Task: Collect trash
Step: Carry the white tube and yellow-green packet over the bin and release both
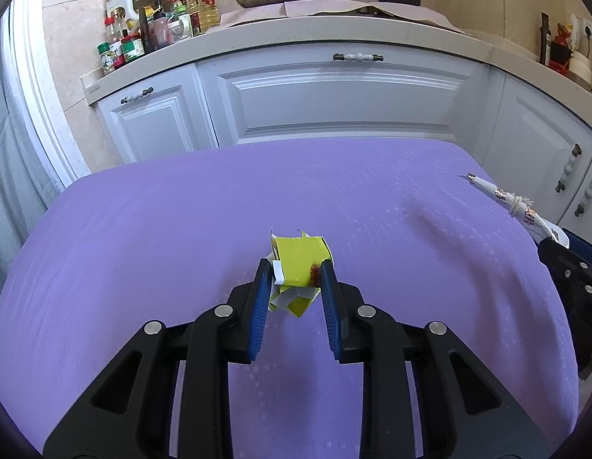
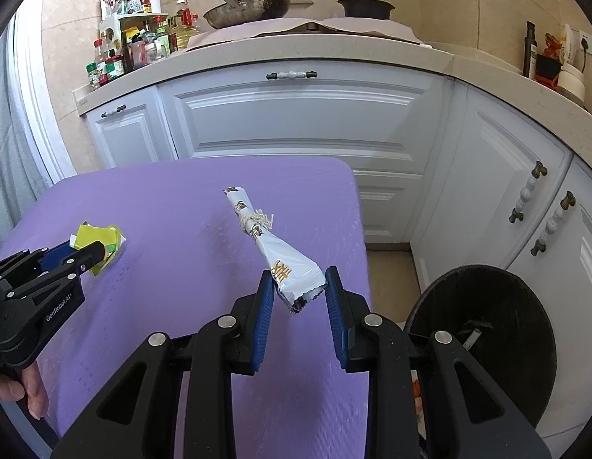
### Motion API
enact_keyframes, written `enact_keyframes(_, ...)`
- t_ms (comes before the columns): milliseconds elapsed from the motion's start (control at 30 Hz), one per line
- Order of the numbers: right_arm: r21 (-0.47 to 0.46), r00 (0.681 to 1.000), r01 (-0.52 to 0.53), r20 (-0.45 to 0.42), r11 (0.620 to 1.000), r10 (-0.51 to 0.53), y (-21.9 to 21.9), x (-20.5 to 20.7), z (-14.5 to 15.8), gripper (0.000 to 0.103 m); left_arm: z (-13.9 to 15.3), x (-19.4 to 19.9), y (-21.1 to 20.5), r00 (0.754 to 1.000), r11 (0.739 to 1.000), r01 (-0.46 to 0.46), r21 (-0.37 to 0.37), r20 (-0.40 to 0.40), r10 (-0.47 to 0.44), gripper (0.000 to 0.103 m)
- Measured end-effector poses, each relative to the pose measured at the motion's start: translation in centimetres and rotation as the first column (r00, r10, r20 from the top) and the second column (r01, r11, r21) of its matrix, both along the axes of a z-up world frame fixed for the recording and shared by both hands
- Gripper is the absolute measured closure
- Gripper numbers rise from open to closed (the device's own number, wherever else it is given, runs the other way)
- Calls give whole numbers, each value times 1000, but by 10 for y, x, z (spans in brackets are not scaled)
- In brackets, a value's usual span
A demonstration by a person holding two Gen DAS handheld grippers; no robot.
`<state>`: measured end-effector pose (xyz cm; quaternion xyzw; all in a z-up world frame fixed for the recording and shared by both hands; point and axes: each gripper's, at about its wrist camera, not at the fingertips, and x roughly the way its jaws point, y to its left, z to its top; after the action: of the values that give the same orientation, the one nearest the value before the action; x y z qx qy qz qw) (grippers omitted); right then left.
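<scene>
My left gripper is shut on a crumpled yellow-green carton, held a little above the purple table. The same carton and left gripper appear at the left of the right wrist view. My right gripper is shut on the near end of a long white snack wrapper that is knotted with string near its far end. That wrapper pokes in from the right edge of the left wrist view, lifted off the cloth. A black trash bin stands open on the floor right of the table.
White kitchen cabinets run behind and to the right of the table. The counter above them carries a wok, a black pot and a cluster of bottles and jars at the left. A hand holds the left gripper's handle.
</scene>
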<state>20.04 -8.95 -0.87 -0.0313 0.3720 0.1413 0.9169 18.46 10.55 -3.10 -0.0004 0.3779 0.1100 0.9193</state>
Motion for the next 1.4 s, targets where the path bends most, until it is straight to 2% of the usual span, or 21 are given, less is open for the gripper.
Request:
enact_keyframes(367,1,1000,28,4,1000,-28,-19,-35,4,75,10,-32,-18,999,999,34,-17,23,-34,78)
enact_keyframes(700,-1,995,102,10,995,-102,-56,-62,7,75,18,-54,-57,992,993,118,-26,43,-117,78)
enact_keyframes(1033,-6,973,229,21,973,-229,-109,-80,7,75,24,-52,-123,966,967,254,-33,63,-252,78)
enact_keyframes(1400,-12,928,371,44,928,-370,-171,-86,7,75,28,-37,-196,926,927,373,-22,75,-371,78)
